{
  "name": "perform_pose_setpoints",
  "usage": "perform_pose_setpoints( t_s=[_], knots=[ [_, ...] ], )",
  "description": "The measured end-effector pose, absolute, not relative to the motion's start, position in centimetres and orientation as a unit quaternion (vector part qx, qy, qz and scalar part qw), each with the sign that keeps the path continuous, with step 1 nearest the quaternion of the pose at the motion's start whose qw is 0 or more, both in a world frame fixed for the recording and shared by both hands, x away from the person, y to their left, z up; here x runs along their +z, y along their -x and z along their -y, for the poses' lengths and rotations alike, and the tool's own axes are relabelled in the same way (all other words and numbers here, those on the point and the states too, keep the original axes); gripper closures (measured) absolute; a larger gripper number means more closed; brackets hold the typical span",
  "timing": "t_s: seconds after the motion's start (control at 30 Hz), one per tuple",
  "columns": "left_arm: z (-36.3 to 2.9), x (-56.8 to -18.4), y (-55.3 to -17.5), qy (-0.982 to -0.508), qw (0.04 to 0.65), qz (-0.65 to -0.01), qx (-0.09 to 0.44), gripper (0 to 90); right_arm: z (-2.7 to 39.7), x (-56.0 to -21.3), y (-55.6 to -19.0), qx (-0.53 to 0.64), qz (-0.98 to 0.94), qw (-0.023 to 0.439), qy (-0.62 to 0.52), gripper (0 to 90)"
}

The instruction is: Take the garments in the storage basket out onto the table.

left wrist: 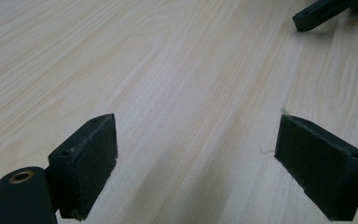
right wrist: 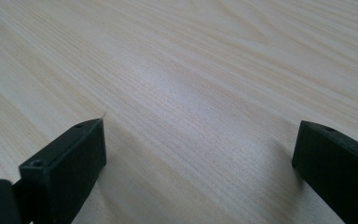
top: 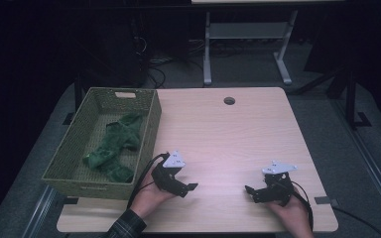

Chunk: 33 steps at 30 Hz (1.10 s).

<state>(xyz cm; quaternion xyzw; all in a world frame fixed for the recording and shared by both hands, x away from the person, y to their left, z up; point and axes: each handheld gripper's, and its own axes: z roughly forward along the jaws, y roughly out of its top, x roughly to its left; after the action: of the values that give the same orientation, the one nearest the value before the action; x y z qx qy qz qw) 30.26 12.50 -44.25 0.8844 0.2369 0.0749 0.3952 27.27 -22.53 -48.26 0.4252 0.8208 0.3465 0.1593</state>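
The green cloth lies crumpled in the woven basket, just beyond and to the left of the left gripper. It looks soft and limp, bunched in dark folds across the basket floor. That gripper rests low over the bare table, released, jaws wide apart with nothing between them. Further right, the right gripper is likewise released and empty, well apart from the basket. Both seem at rest, with no grasp begun; the next move likely calls for lifting the left gripper over the basket wall and down onto a raised fold.
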Motion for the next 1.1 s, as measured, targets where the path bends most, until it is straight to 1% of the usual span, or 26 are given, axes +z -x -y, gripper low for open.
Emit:
perform_pose_setpoints(
  t_s=[0.2, 0.47, 1.1],
  knots=[
    [-12.3, -43.6, -30.3, -0.891, 0.386, -0.228, 0.076, 12.6, 22.4, -48.3, -27.4, 0.346, -0.82, 0.158, -0.427, 2.5],
    [-12.3, -42.7, -30.5, -0.889, 0.385, -0.234, 0.08, 12.6, 22.4, -48.3, -27.4, 0.347, -0.82, 0.158, -0.428, 2.5],
    [-12.1, -39.7, -31.0, -0.884, 0.399, -0.228, 0.09, 12.6, 22.4, -48.2, -27.4, 0.346, -0.82, 0.157, -0.427, 2.5]
  ],
)
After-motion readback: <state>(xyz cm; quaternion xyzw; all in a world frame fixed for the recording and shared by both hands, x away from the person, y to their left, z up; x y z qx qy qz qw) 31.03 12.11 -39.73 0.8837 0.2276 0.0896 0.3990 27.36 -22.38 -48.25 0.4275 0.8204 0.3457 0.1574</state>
